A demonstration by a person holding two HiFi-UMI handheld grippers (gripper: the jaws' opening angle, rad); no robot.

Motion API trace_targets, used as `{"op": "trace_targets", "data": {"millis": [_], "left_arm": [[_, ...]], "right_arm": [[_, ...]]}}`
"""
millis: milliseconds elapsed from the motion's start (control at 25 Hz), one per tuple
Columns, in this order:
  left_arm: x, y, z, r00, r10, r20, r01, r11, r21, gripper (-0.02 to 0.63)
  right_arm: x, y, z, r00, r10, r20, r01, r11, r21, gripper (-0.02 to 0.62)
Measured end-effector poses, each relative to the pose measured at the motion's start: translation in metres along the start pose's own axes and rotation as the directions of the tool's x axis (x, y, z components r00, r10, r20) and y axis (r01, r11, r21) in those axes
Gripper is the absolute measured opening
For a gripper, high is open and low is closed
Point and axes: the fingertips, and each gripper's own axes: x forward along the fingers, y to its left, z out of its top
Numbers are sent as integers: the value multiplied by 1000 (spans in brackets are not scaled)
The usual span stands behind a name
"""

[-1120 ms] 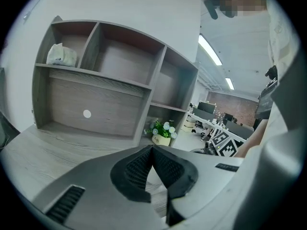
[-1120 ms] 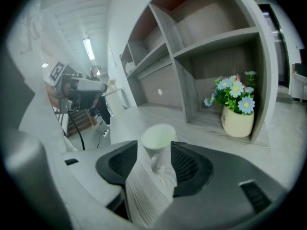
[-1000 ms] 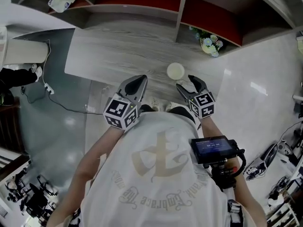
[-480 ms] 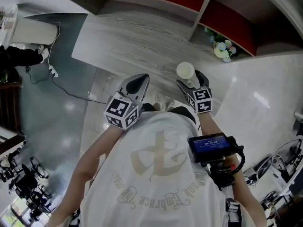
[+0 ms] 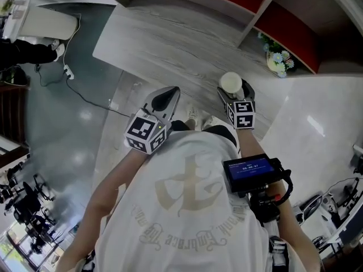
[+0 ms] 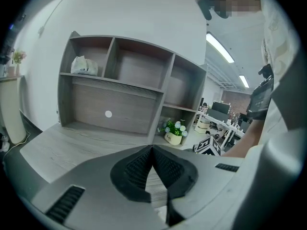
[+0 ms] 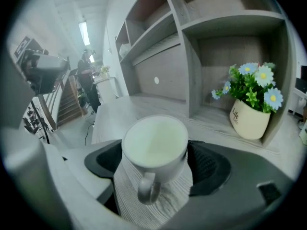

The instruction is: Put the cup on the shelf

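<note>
Right claw (image 7: 158,164), jaws just opened wide, straddles the cup (image 7: 154,145) standing on the surface (image 7: 120,110); pads not pressing. Left claw (image 6: 152,169) together, empty. Recommended: close squarely on the cup's body, clear of the handle, before lifting.

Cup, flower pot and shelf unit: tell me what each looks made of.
Cup: likely glazed ceramic; it is white and smooth with a thick rim, a soft sheen and a moulded loop handle, though plastic is possible.
Flower pot: probably ceramic too; it is cream and smooth-walled with printed lettering.
Shelf unit: wood-look board, perhaps laminate; it has a grey grain pattern and a matte surface.
</note>
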Motion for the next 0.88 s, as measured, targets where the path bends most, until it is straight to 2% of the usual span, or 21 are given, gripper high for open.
{"op": "trace_targets", "data": {"millis": [480, 880], "left_arm": [[-2, -5, -1, 1000, -4, 1, 4, 1000, -9, 2], [2, -6, 2, 1000, -23, 5, 23, 1000, -3, 2]], "right_arm": [[0, -5, 0, 1000, -19, -4, 18, 1000, -24, 425], [1, -3, -1, 1000, 15, -10, -16, 999, -44, 420]]}}
